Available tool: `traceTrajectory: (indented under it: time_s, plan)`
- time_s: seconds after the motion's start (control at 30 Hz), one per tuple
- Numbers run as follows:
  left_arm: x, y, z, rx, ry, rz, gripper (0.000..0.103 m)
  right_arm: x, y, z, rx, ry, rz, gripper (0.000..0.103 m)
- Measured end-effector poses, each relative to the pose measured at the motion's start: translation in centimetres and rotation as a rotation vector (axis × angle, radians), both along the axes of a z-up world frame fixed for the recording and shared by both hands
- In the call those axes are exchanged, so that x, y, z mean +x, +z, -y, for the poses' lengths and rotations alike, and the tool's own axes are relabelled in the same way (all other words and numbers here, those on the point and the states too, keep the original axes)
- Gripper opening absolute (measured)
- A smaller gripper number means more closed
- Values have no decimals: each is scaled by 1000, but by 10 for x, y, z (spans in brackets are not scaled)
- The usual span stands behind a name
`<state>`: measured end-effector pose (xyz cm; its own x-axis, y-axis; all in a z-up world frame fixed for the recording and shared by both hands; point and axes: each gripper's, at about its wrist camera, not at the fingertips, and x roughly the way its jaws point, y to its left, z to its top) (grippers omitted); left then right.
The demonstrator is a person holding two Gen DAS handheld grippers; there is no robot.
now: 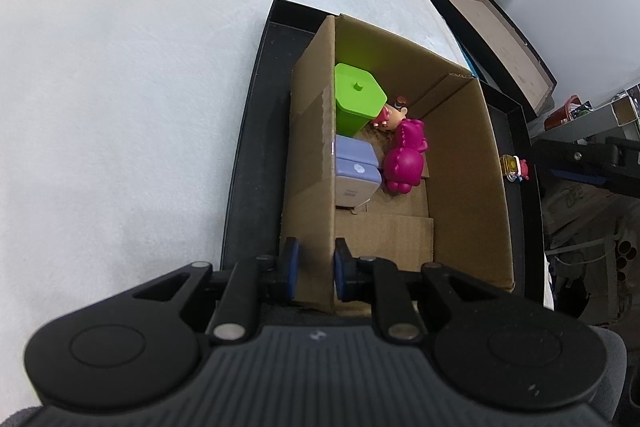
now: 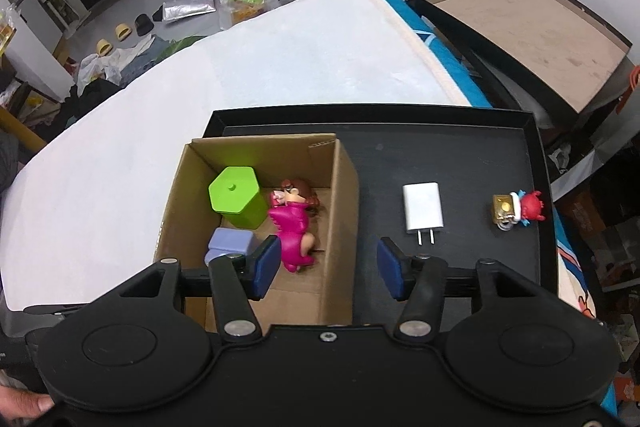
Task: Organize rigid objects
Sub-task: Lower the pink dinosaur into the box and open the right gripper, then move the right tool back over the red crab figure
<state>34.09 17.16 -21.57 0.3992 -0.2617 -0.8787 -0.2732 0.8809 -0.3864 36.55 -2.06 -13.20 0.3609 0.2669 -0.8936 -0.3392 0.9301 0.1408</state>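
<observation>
Left wrist view shows my left hand-held gripper clamped on the near left wall of the cardboard box, one blue pad outside the wall and one inside. That box sits in a black tray on a white bed. Inside the box, from left to right, stand a green hexagonal container and a lavender case along the left wall, then a small brown-haired figurine and a magenta dinosaur toy lying beside them. From the right wrist view, my right hand-held gripper hangs wide open and holds nothing, its pads straddling the box's right wall. Further right on the bare tray floor lie a white charger, prongs toward me, and, well apart near the right rim, a red figurine with a gold block.
</observation>
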Motion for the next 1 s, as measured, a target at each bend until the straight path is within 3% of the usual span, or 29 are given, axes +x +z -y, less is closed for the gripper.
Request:
traceTrajectory:
  time_s: [0.4,1.0]
  plan:
    - [0,1,2,13,5,-2,16,2,0,35,22,-51,8,65]
    - [2,-1,3,18,7,-17,16,27,-16,85,21,-143,-13,72]
